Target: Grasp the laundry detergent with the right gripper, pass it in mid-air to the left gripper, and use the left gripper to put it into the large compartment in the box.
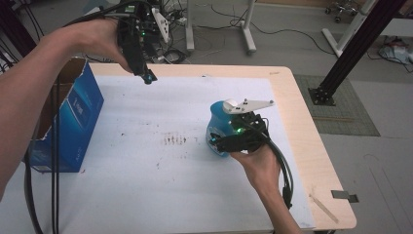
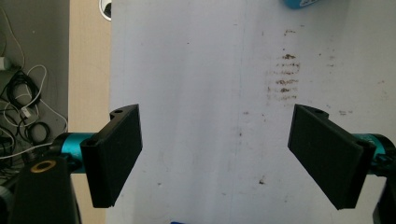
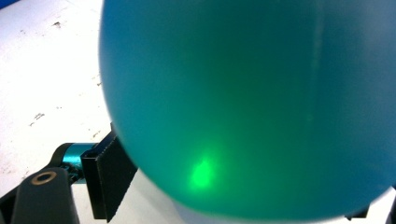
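**Right claw closing in on the blue jug**

Step in hand, as I judge it: get a firm hold on the blue jug (image 1: 217, 130) with my right claw (image 1: 220, 141). To do it well I should keep the claw level, centre the round belly between the pads, and squeeze slowly so the smooth curved wall does not squirt out sideways. A grip low on the widest part looks safer than one near the white cap (image 1: 230, 105).

Position: the jug stands upright on the white sheet (image 1: 146, 161) covering the desk (image 1: 302, 141), right of centre. In the right claw view its teal belly (image 3: 243, 102) sits between my jaws, with the left pad (image 3: 109, 179) at the wall; whether it presses yet I cannot tell. The far pad is hidden behind the jug.

Left claw (image 2: 215, 156): spread wide, nothing between the pads, held high over the sheet's far left area, well apart from the jug. A blue carton (image 1: 73, 122) stands at the desk's left edge.
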Available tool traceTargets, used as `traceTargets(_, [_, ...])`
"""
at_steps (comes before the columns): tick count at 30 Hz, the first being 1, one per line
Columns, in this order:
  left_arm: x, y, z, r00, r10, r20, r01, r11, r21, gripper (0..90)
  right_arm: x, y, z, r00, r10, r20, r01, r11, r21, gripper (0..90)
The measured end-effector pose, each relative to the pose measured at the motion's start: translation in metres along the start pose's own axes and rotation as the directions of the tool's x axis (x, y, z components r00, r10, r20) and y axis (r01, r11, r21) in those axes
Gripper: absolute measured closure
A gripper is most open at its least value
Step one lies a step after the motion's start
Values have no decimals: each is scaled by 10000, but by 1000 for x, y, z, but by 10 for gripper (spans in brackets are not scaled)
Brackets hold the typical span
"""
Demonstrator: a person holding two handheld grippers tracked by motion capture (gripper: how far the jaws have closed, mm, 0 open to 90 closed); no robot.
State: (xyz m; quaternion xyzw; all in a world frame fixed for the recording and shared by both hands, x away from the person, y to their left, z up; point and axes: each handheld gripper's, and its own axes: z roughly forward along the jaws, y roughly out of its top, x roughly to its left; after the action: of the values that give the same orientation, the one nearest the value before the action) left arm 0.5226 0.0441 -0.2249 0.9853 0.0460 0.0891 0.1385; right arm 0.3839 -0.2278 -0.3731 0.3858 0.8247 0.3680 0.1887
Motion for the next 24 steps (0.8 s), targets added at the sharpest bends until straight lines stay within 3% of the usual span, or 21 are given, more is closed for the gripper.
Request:
traceTargets(12, [0, 0, 1, 10000, -43, 2, 44, 9999, -105, 177, -2, -1, 0, 9996, 181, 206, -181, 9998, 9, 165])
traceTargets(24, [0, 0, 0, 10000, 4, -48, -5, 9999, -137, 177, 0, -1, 2, 9999, 134, 77, -134, 9999, 10, 250])
